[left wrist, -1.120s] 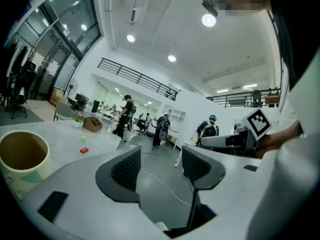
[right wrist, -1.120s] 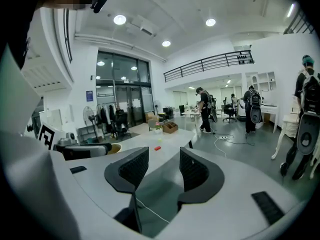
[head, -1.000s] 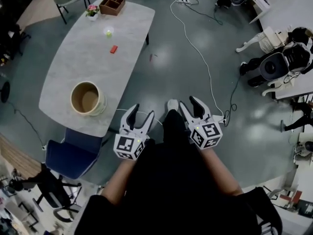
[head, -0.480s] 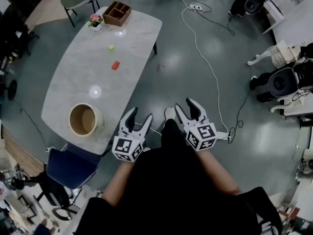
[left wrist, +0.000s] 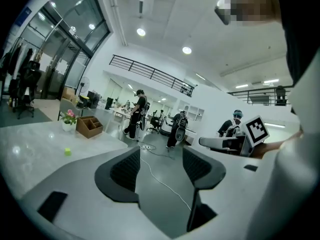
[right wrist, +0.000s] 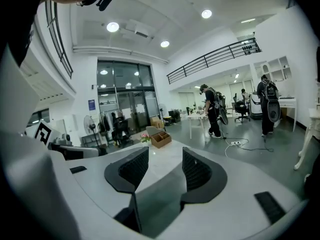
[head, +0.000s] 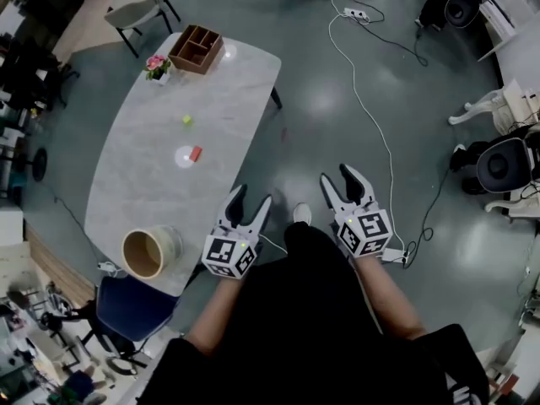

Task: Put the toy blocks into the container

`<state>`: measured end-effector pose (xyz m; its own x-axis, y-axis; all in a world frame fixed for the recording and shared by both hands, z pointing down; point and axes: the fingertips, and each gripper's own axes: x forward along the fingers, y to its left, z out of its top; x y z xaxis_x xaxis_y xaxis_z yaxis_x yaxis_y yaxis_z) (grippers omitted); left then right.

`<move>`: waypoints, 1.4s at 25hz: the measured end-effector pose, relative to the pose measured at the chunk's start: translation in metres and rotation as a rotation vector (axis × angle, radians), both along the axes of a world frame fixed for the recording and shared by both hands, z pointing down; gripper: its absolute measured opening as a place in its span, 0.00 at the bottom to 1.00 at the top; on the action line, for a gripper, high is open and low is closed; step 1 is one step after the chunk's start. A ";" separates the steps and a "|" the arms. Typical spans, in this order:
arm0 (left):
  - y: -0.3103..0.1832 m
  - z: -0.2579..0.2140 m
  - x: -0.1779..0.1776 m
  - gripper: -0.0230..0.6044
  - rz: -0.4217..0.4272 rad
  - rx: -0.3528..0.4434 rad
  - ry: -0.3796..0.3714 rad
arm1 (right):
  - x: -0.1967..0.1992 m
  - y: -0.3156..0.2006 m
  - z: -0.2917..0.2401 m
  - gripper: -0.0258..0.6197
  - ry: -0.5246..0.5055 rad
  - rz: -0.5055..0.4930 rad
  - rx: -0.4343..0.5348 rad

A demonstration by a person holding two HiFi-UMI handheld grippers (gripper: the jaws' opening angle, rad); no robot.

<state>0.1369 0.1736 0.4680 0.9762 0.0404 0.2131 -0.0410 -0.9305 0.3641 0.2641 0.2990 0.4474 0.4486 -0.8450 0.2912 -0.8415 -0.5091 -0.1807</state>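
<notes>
A red block (head: 195, 153) and a small green block (head: 187, 120) lie in the middle of the white marble table (head: 143, 175). The round tan container (head: 148, 253) stands at the table's near end. My left gripper (head: 251, 197) hovers over the floor just off the table's right edge, open and empty. My right gripper (head: 337, 177) is further right over the floor, also open and empty. In the left gripper view the left gripper (left wrist: 160, 166) shows the green block (left wrist: 67, 152) far to its left. The right gripper (right wrist: 165, 169) points at the table's far end.
A wooden organizer (head: 197, 49) and a flower pot (head: 156, 66) sit at the table's far end. A blue chair (head: 126, 306) is by the near end, a grey chair (head: 139, 2) beyond the far end. A white cable (head: 371, 125) runs across the floor. People stand in the background.
Both grippers have travelled forward along the table's right side, still open. The container, earlier ahead and left of the left gripper, now lies behind its tips; the blocks are nearer.
</notes>
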 end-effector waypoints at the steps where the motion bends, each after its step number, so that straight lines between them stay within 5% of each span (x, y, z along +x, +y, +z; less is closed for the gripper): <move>1: 0.001 -0.003 0.016 0.42 0.010 0.008 0.002 | 0.016 0.002 0.000 0.32 -0.001 0.008 0.002; 9: 0.002 -0.012 0.108 0.43 0.007 0.046 -0.004 | 0.092 0.017 0.012 0.32 -0.045 0.007 -0.002; 17: -0.003 -0.002 0.139 0.43 -0.079 0.042 -0.022 | 0.134 0.026 0.037 0.33 -0.089 -0.053 -0.030; 23: -0.012 -0.006 0.134 0.43 -0.142 0.079 -0.038 | 0.156 0.018 0.037 0.33 -0.071 -0.100 -0.029; 35: -0.058 -0.003 0.076 0.43 -0.335 0.086 -0.036 | 0.115 -0.053 0.052 0.33 -0.098 -0.279 -0.047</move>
